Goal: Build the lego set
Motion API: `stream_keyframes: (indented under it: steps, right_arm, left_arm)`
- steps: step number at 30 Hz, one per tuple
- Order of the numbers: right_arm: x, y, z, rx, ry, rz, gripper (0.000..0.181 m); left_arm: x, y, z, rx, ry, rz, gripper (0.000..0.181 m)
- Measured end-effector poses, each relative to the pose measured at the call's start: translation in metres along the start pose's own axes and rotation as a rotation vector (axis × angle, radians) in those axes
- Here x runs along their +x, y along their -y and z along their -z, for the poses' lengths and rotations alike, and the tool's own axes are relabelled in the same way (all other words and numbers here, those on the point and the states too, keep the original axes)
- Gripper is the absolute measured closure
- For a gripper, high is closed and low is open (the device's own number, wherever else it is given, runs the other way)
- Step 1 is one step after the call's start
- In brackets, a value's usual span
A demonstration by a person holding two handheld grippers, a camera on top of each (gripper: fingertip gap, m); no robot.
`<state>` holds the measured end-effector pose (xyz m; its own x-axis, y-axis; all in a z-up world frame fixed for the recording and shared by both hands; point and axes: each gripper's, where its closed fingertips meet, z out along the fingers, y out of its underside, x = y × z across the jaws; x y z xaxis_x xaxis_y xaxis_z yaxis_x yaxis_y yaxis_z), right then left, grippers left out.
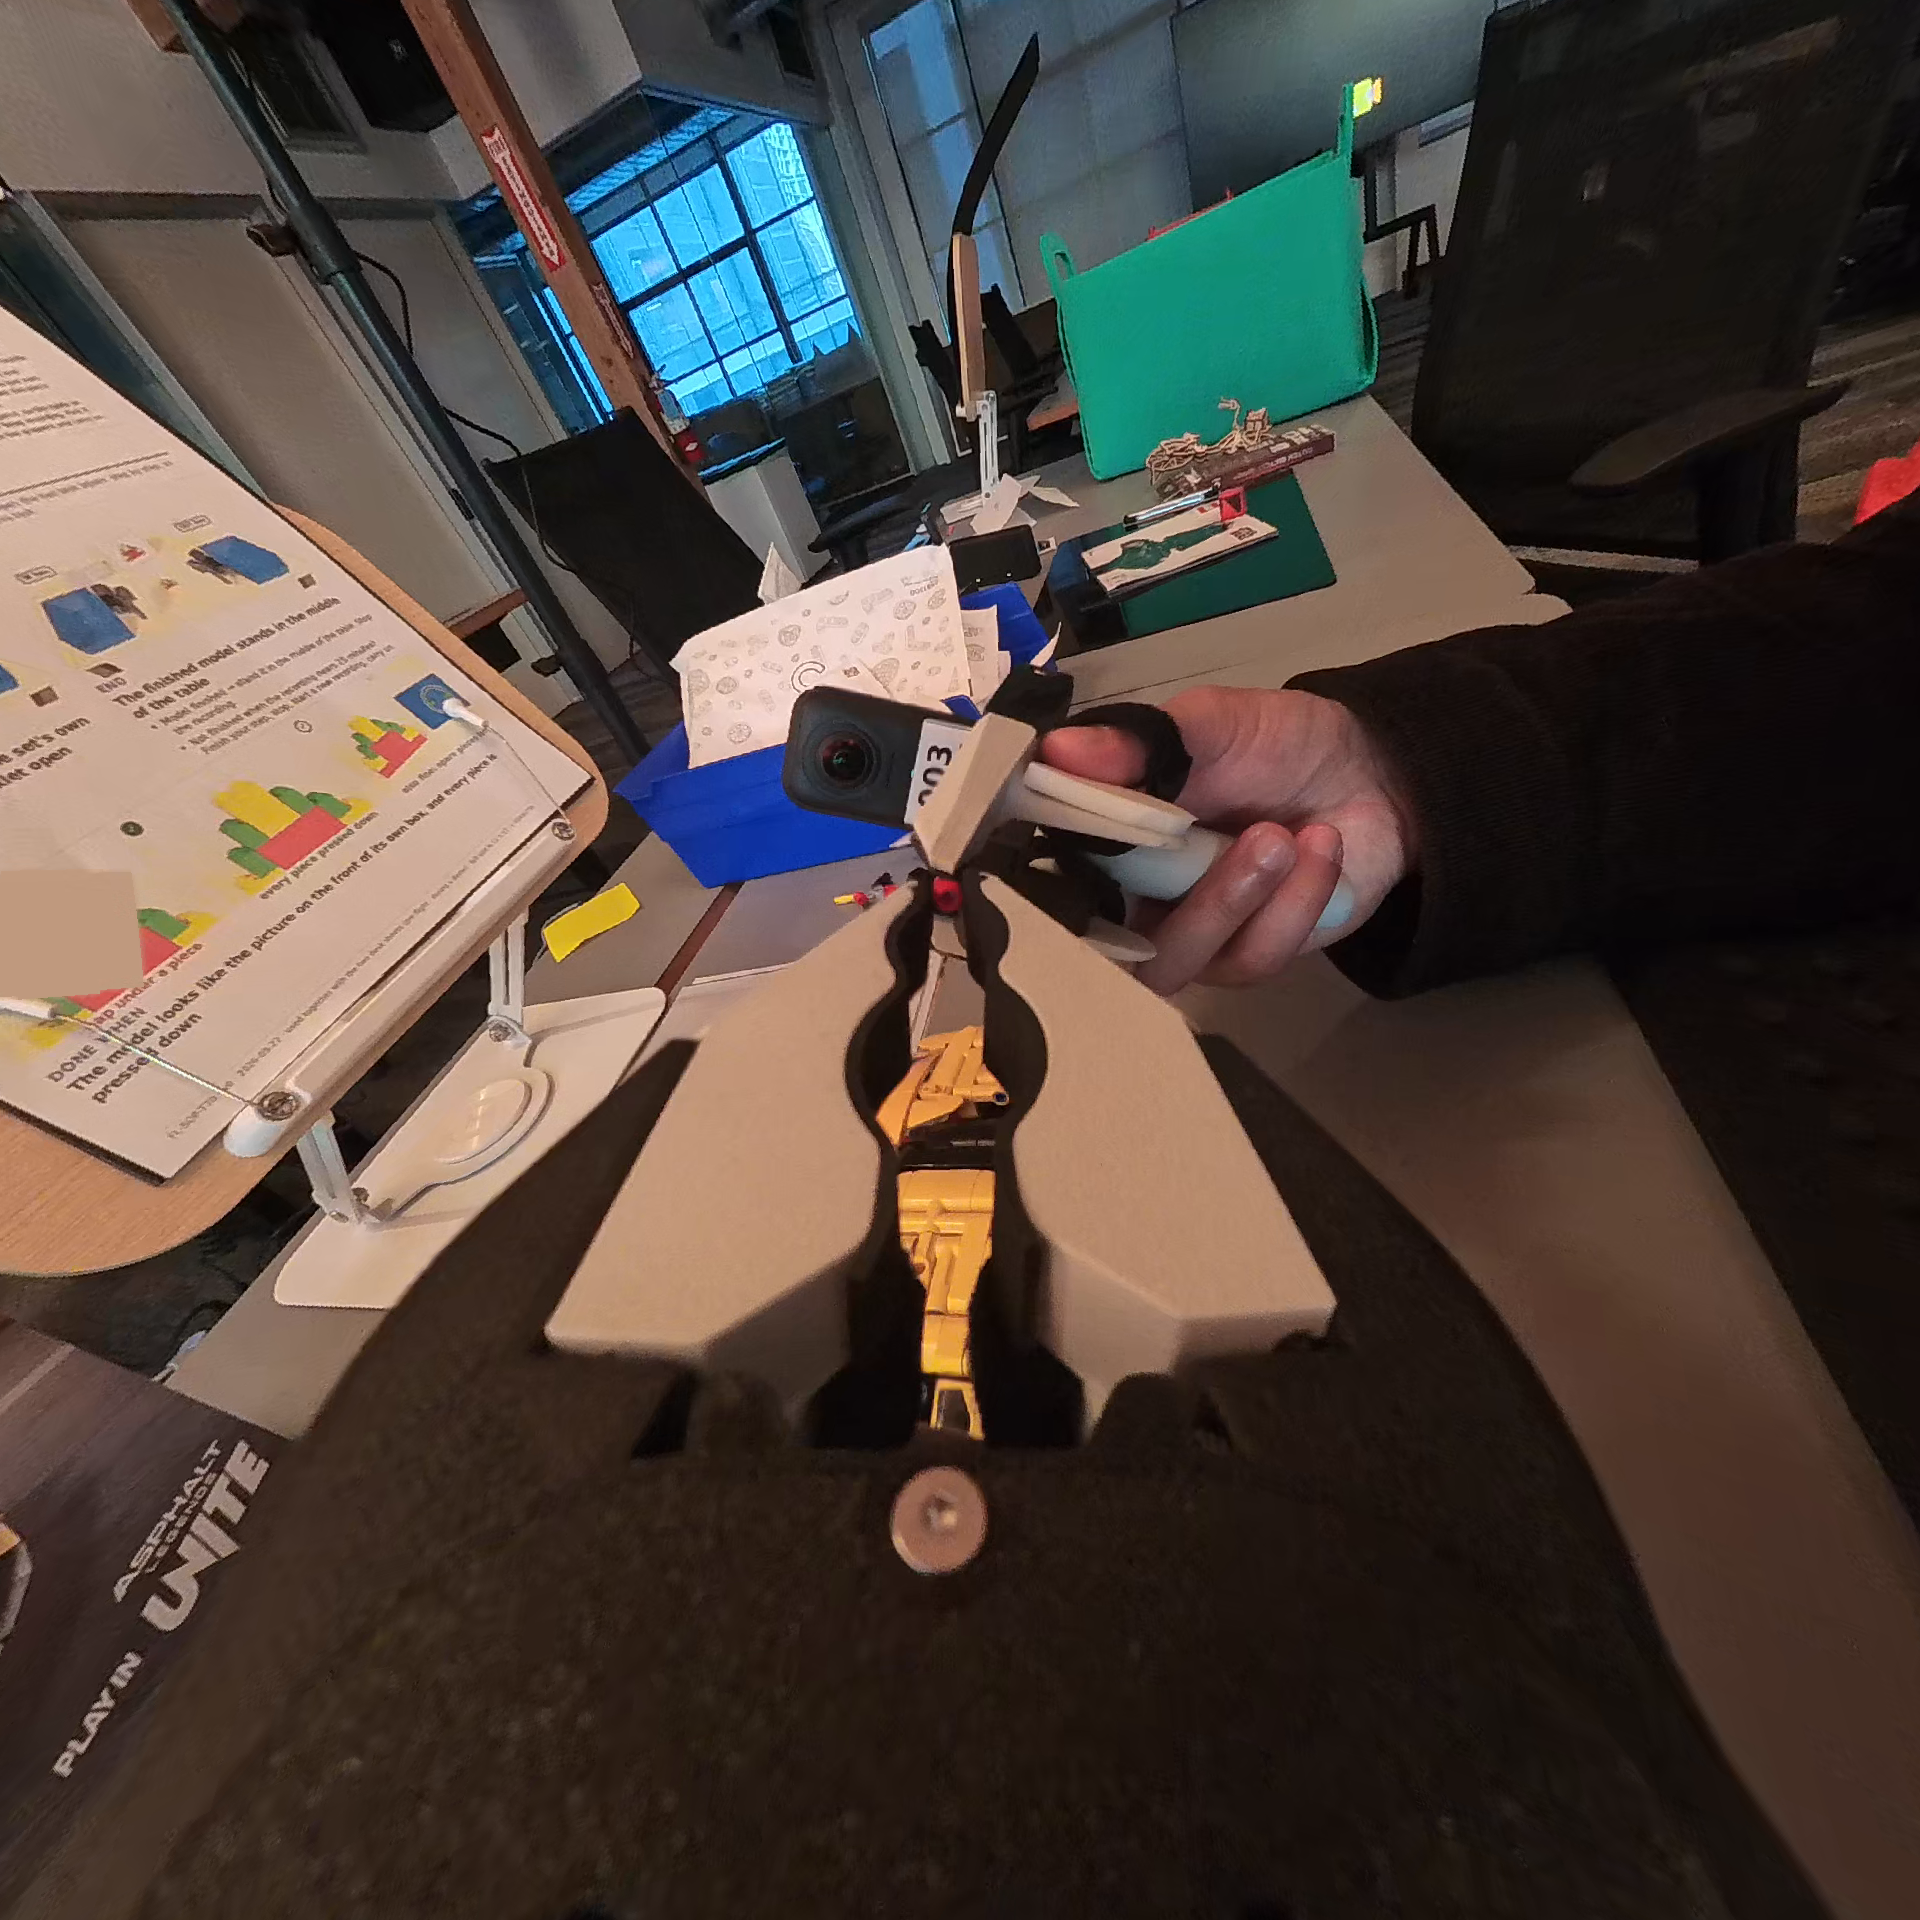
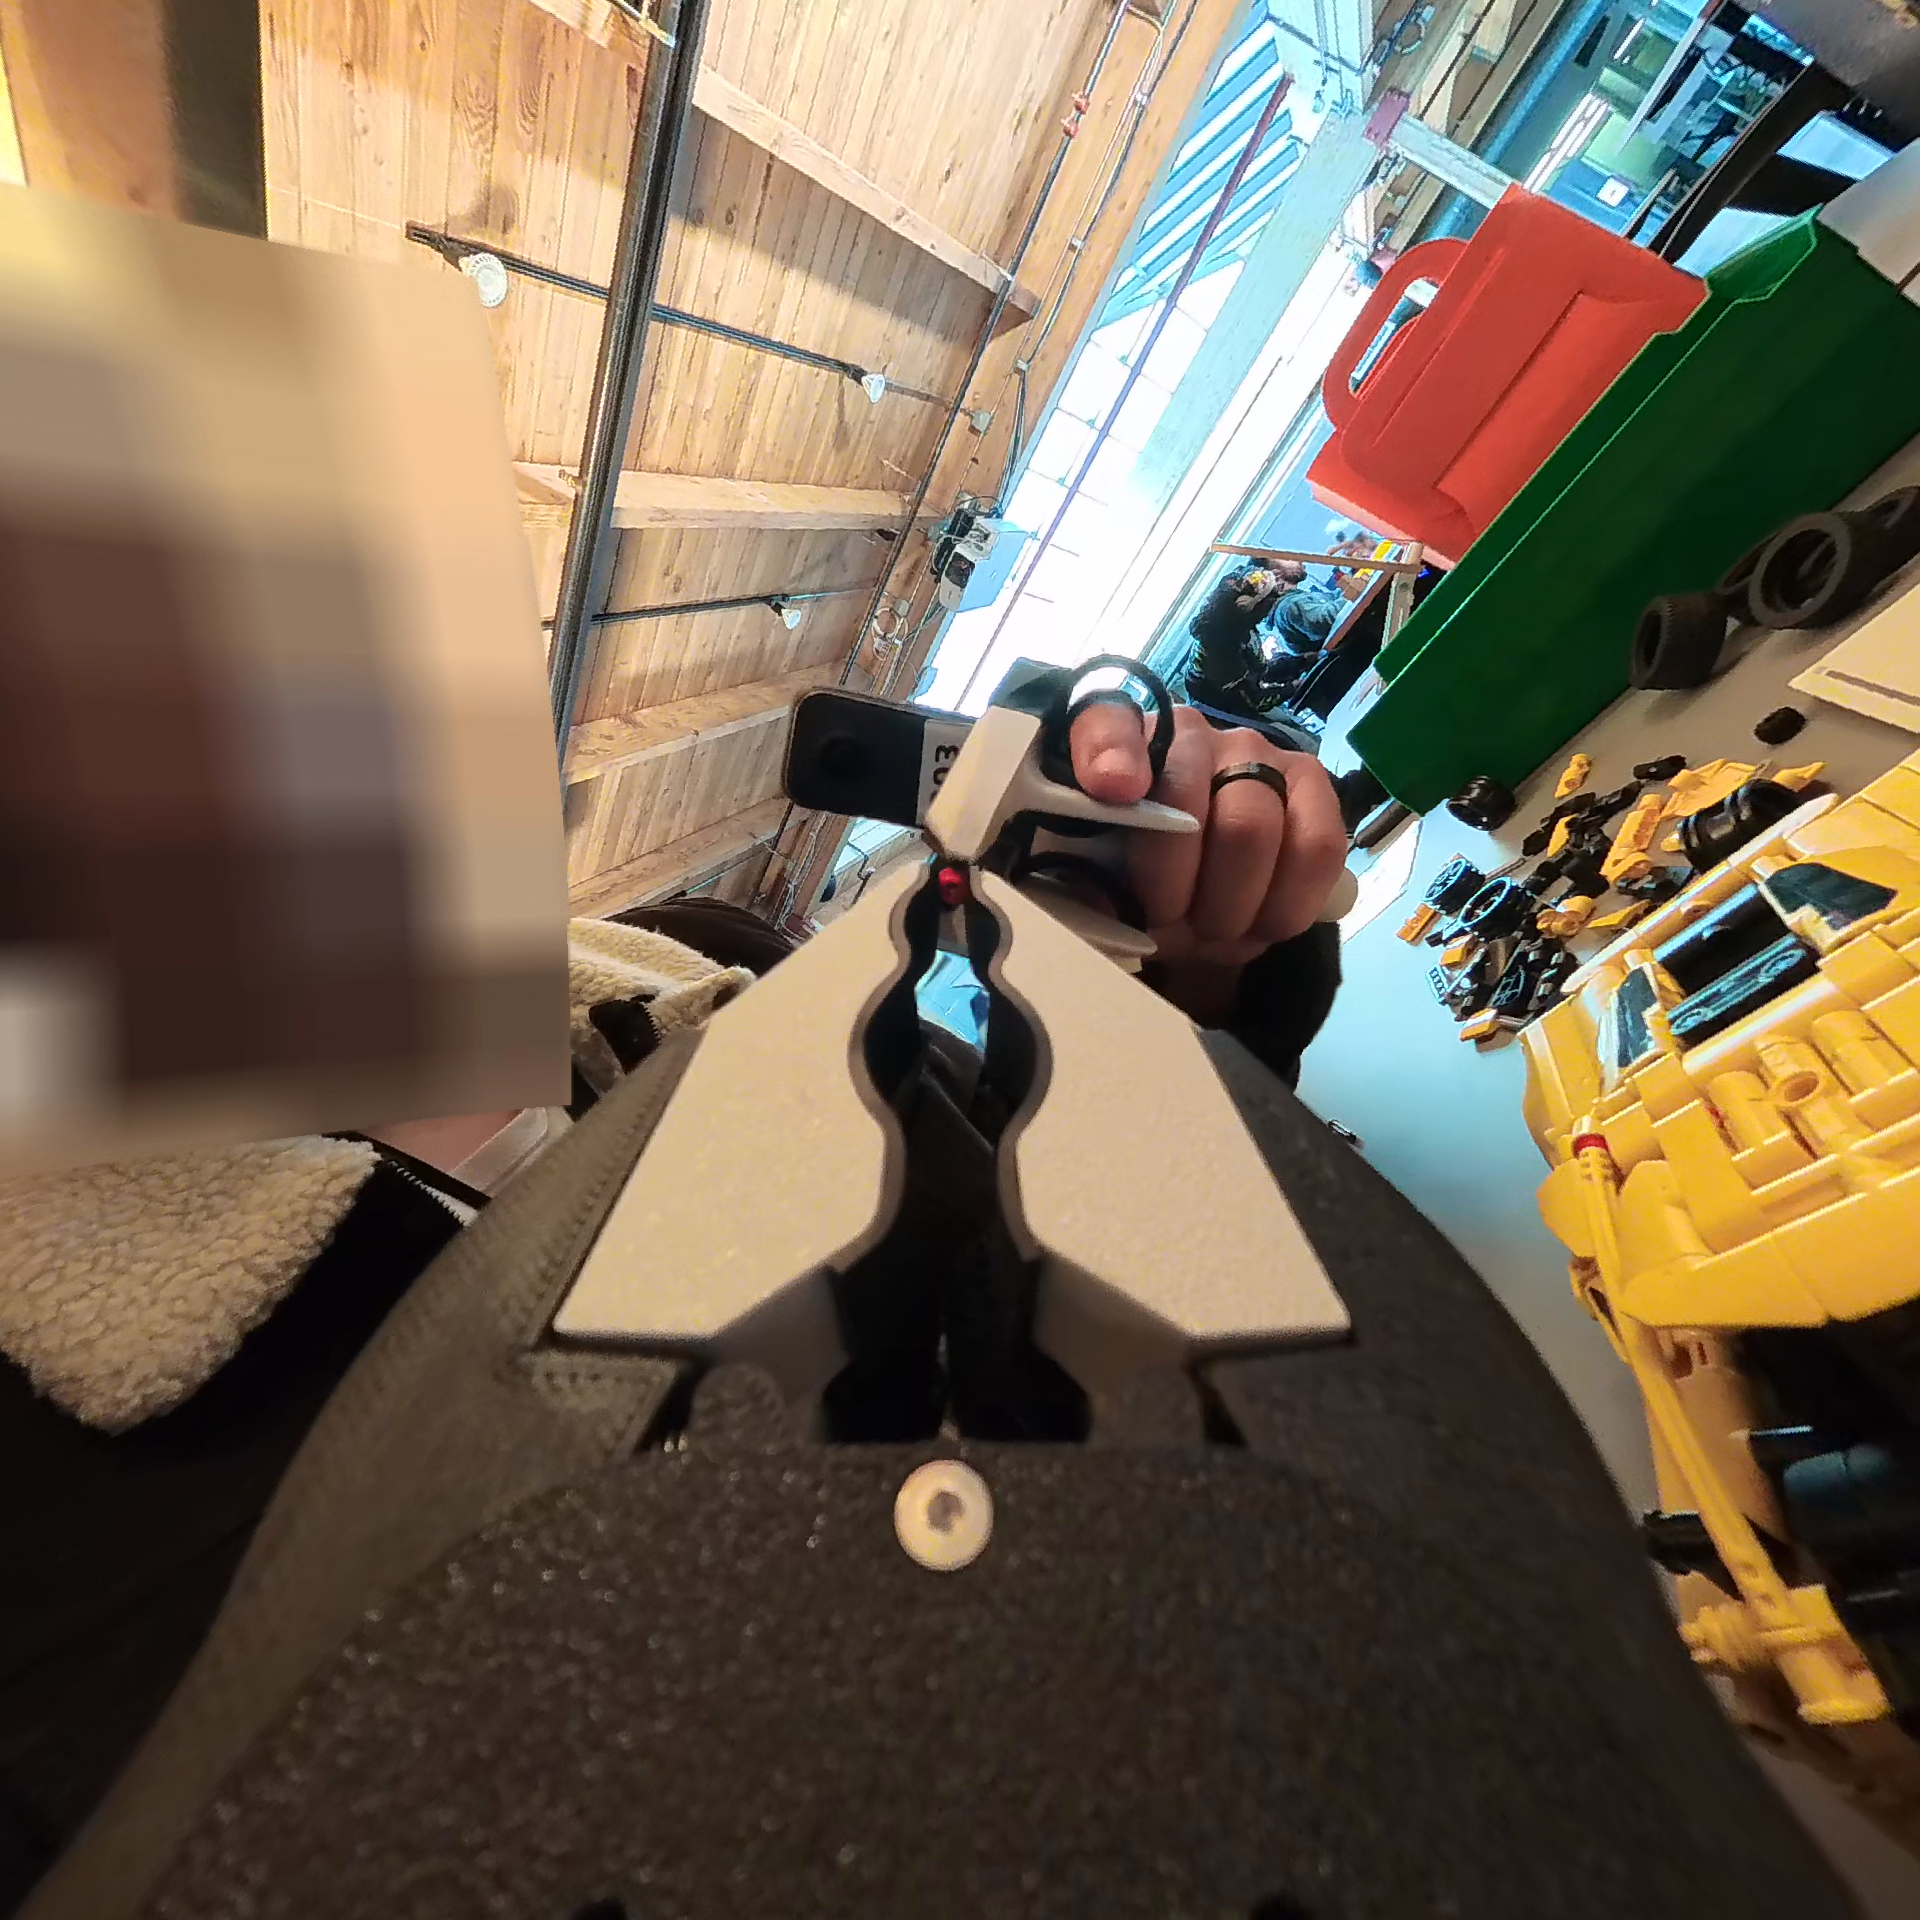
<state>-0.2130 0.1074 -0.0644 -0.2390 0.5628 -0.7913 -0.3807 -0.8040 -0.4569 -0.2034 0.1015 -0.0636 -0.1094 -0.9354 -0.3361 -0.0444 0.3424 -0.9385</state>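
In the left wrist view, an instruction sheet [image 1: 239, 790] on a wooden stand [image 1: 94, 1205] fills the 9 o'clock side, with a boxed set's dark cover [image 1: 125, 1538] at 8 o'clock. At centre, the left claw [image 1: 943, 896] has its tips drawn almost together on a small red piece [image 1: 945, 891]. The tip of the right claw [image 1: 961, 821] meets the same piece from 12 o'clock, so both tips touch at it; that claw is held by a hand [image 1: 1268, 831] in a dark sleeve at 3 o'clock. Whether the right claw's own tips are spread or pressed cannot be told here. Through the gap between the left claw's fingers, the yellow toy car [image 1: 945, 1226] shows on the grey table [image 1: 1455, 1143] below. A blue bin [image 1: 748, 821] with printed paper sits at 11 o'clock of the tips, and a green bag [image 1: 1216, 343] stands far off at 1 o'clock.

In the right wrist view, which is tipped sideways, the right claw [image 2: 951, 888] is closed to a narrow slit on the red piece [image 2: 949, 885], with the left claw [image 2: 971, 800] and its hand [image 2: 1226, 831] facing it from 12 o'clock. At 3 o'clock lie loose yellow and black parts [image 2: 1558, 862] and black tyres [image 2: 1745, 603] beside a green bin [image 2: 1621, 582]. The yellow car [image 2: 1745, 1195] lies along the 4 o'clock edge.
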Motion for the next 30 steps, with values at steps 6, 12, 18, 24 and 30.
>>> stream_keyframes:
  steps: [6,12,18,24,30]
  right_arm:
    - [0.002,0.001,0.001,-0.002,-0.032,0.042,0.179]
    - [0.009,-0.003,0.031,-0.135,-0.445,0.604,0.163]
    - [0.051,-0.123,0.076,-0.637,-0.778,0.799,0.147]
    - [0.088,-0.159,0.092,-0.719,-0.947,0.867,0.143]
    - [0.105,-0.163,0.084,-0.836,-0.925,0.89,0.142]
  left_arm:
    - [-0.001,-0.002,0.0,-0.002,-0.027,0.066,0.177]
    - [-0.029,-0.011,0.01,0.041,0.017,0.272,0.177]
    - [-0.063,-0.018,0.028,0.129,0.077,0.501,0.176]
    - [-0.068,-0.017,0.033,0.19,0.05,0.591,0.177]
    - [-0.065,-0.018,0.032,0.184,0.012,0.627,0.177]
